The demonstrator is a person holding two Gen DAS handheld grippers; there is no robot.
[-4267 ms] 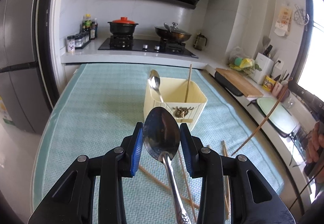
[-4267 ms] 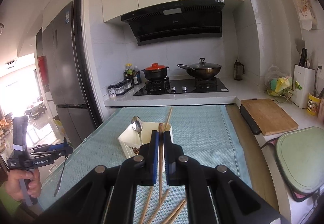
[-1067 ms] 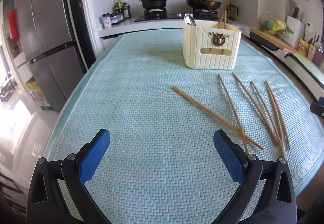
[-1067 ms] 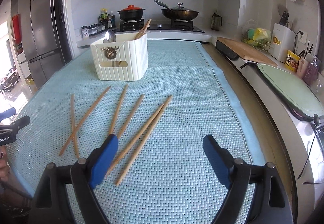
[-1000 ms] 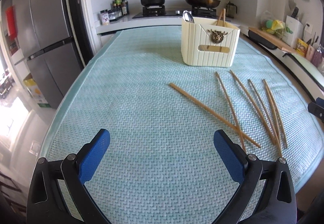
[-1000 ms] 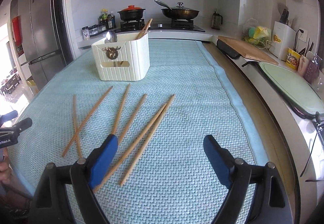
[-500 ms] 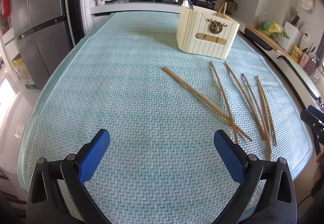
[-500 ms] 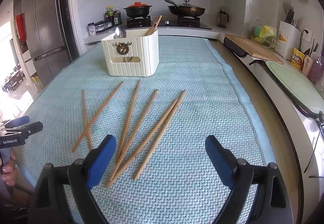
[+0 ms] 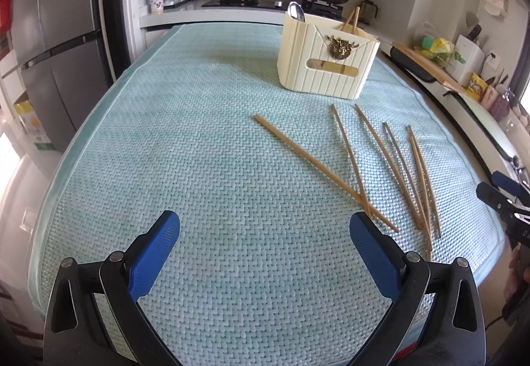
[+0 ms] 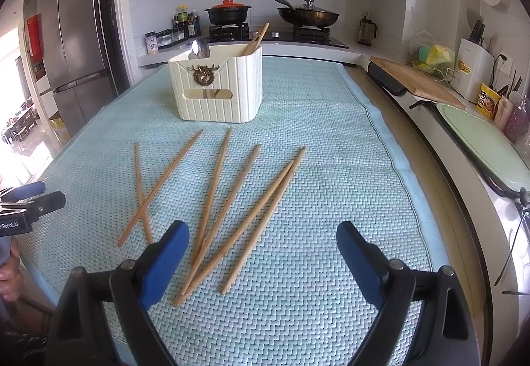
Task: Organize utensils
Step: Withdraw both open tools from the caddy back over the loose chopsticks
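Observation:
A cream utensil holder (image 9: pixel 326 59) stands on the light green mat (image 9: pixel 198 150), also in the right wrist view (image 10: pixel 218 86). Spoons (image 10: pixel 199 48) and chopsticks (image 10: pixel 254 38) stick out of it. Several loose wooden chopsticks (image 10: pixel 228 200) lie on the mat in front of the holder, also in the left wrist view (image 9: pixel 374 164). My left gripper (image 9: pixel 265 253) is open and empty above the mat's near edge, left of the chopsticks. My right gripper (image 10: pixel 261 263) is open and empty just above the chopsticks' near ends.
A fridge (image 10: pixel 69 44) stands at the left. Behind the table is a stove with a red-lidded pot (image 10: pixel 228 12) and a pan (image 10: pixel 306 15). A counter on the right holds a cutting board (image 10: pixel 417 81) and a green tray (image 10: pixel 483 140).
Both grippers held utensils over the holder 4.3 s ago, a spoon left, a chopstick right. Now both are open and empty. In the last second both views shifted slightly closer to the mat.

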